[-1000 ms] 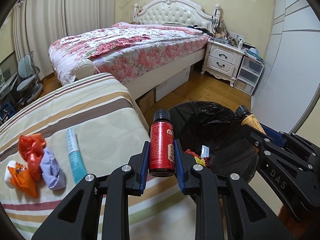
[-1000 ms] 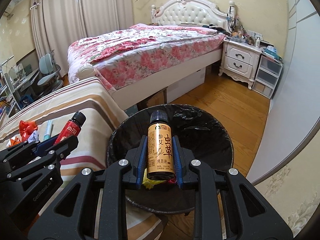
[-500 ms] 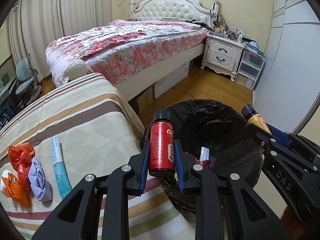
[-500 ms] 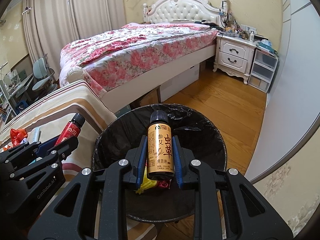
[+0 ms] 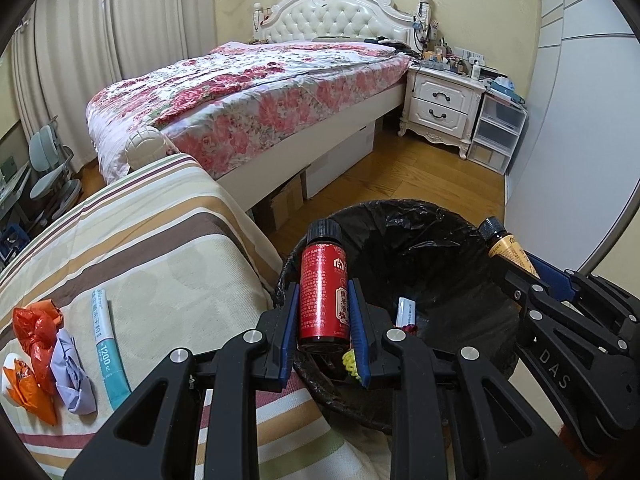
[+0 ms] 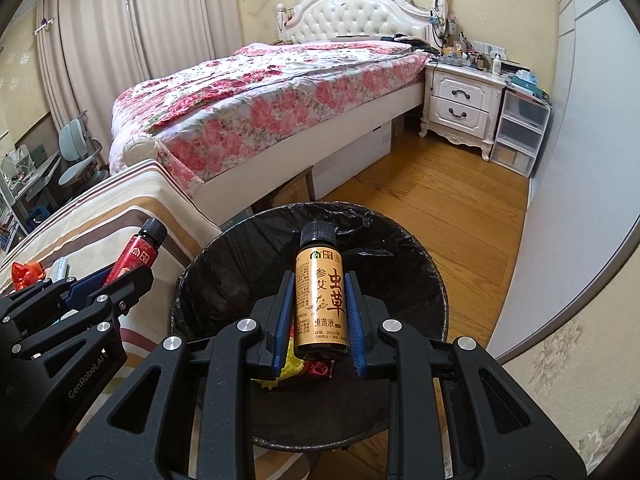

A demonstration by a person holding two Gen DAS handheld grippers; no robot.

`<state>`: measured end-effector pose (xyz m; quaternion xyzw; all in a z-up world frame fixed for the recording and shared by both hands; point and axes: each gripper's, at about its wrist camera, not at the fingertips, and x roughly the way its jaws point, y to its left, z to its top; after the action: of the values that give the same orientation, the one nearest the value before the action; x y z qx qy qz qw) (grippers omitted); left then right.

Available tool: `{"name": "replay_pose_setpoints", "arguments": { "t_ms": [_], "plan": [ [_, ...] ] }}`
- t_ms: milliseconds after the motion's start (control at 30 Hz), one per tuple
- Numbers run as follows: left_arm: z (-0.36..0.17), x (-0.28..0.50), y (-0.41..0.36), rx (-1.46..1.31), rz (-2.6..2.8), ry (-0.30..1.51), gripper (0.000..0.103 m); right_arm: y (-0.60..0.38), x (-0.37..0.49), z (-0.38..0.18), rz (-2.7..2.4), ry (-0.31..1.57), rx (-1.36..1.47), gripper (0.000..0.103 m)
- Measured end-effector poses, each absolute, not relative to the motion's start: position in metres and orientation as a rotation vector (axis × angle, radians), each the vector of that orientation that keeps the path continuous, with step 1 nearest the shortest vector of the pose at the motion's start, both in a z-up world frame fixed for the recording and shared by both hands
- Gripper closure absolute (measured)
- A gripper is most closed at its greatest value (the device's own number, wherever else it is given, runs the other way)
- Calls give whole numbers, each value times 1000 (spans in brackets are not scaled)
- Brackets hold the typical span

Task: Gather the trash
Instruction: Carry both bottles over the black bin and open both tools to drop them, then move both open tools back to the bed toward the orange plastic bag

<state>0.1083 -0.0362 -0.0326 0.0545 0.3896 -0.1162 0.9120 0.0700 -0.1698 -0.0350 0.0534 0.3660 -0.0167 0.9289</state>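
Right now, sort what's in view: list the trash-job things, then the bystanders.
Job: red bottle in left gripper; gold bottle in right gripper; lined trash bin; crumpled wrappers; toothpaste tube.

Lying about: floral bed; nightstand; drawer unit.

Place: we're in a home bedroom.
Evidence: floral-quilted bed [image 5: 256, 96], tufted headboard [image 5: 336, 20]; nightstand [image 5: 440, 104] right of bed; curtains [image 5: 80, 52] left.
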Motion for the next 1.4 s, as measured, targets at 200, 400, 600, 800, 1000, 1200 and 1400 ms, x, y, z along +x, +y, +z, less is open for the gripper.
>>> {"name": "replay_pose_setpoints", "arguments": {
  "t_ms": [200,400,600,800,1000,1200,1400],
  "plan": [
    [-31,109,-35,96,-237,807,52,-172,69,-36,-55,752,109,72],
    [-25,103,-25,79,-219,784,32,-172,63,-34,-68,745,109,64],
    [-22,95,-4,55,-184,787,30,-166,57,-31,-63,745,117,57],
    [-18,76,26,31,-142,788,29,-145,48,-30,-24,753,110,52],
    [-17,54,61,15,-82,793,28,-114,38,-33,43,772,84,51],
    [-19,33,104,-16,-8,801,28,-74,27,-35,122,791,46,51],
    [-19,16,155,-61,86,804,28,-31,17,-32,213,797,-1,50]
  ]
}}
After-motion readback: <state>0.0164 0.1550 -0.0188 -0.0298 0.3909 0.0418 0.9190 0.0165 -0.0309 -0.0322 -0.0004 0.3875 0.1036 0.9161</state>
